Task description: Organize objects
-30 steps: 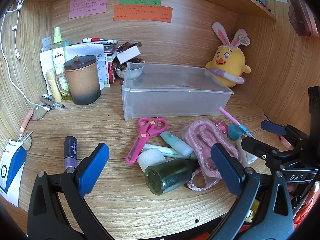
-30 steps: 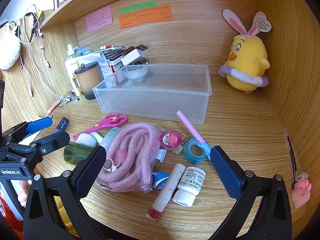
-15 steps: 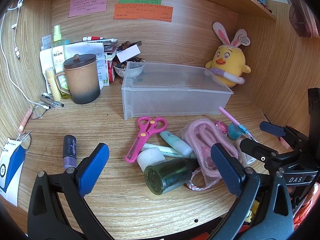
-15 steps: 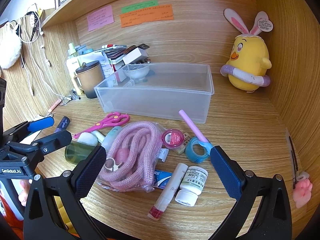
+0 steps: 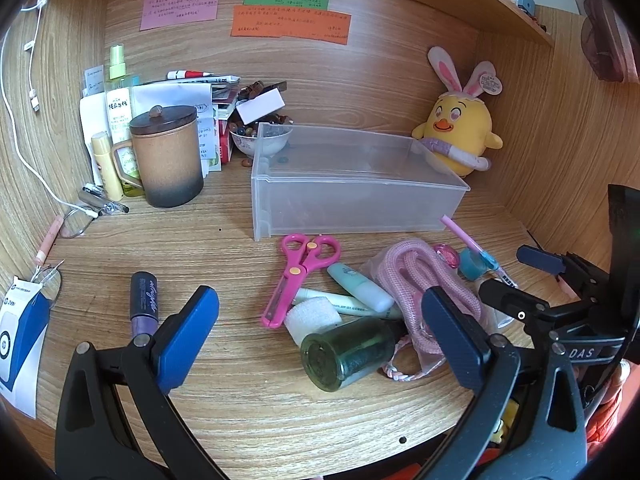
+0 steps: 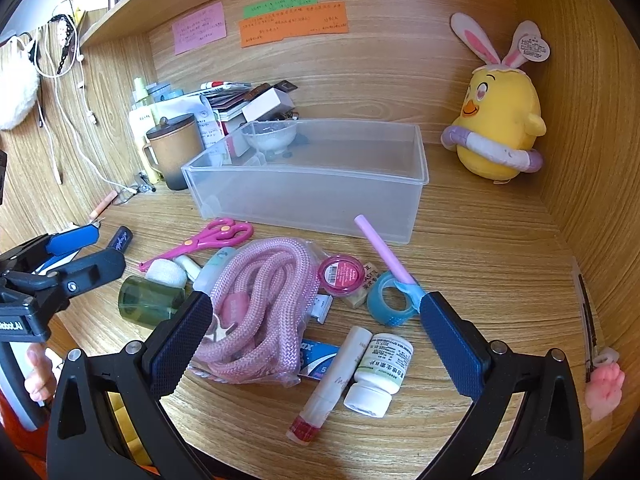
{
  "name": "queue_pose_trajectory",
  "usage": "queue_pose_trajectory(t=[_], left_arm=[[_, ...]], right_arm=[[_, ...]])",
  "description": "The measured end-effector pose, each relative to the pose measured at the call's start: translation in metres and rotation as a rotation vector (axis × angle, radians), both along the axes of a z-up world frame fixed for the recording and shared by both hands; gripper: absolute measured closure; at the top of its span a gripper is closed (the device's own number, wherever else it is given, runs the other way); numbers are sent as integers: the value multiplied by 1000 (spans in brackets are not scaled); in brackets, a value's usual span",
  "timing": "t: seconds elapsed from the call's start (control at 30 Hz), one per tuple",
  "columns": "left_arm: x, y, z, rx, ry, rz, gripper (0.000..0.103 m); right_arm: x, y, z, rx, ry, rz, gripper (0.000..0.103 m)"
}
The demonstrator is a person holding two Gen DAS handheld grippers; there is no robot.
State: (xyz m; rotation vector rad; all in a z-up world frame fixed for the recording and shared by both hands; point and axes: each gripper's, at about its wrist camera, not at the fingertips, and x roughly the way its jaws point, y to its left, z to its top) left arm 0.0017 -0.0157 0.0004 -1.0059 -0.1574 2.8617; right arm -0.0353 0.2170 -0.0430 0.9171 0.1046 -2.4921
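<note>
A clear plastic bin (image 5: 352, 196) (image 6: 308, 180) stands empty on the wooden desk. In front of it lie pink scissors (image 5: 298, 276) (image 6: 200, 242), a bagged pink rope (image 6: 260, 308) (image 5: 424, 276), a green glass bottle (image 5: 348, 354) (image 6: 148, 302), a white pill bottle (image 6: 378, 372), a pink-capped jar (image 6: 344, 274), blue tape (image 6: 390, 300), a pink pen (image 6: 380, 250) and tubes. A purple lipstick (image 5: 143, 300) lies to the left. My left gripper (image 5: 320, 338) is open above the green bottle. My right gripper (image 6: 316, 346) is open above the rope and pill bottle.
A lidded brown mug (image 5: 168, 156), bottles, papers and a bowl of beads (image 5: 260, 140) crowd the back left. A yellow plush chick (image 5: 456, 136) (image 6: 500, 132) sits at the back right. Wooden walls close in on both sides.
Both grippers have edged slightly forward and down over the pile. Nothing on the desk has moved.
</note>
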Motion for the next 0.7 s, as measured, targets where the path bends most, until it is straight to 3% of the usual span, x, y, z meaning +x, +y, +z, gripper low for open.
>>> queue_pose_trajectory(t=[0.13, 0.2, 0.23, 0.43, 0.7], left_arm=[[1, -18, 4, -3, 11, 25, 3], [-1, -31, 6, -13, 1, 56, 19], [-3, -39, 5, -15, -9, 74, 21], [-7, -84, -8, -13, -68, 205, 29], [-22, -114, -39, -16, -163, 286, 39]], right_arm=[[-5, 7, 1, 0, 8, -6, 1], [-7, 12, 3, 11, 23, -19, 1], [-9, 14, 4, 18, 30, -26, 2], [-24, 37, 7, 33, 28, -60, 17], [-55, 55, -13, 35, -71, -73, 45]])
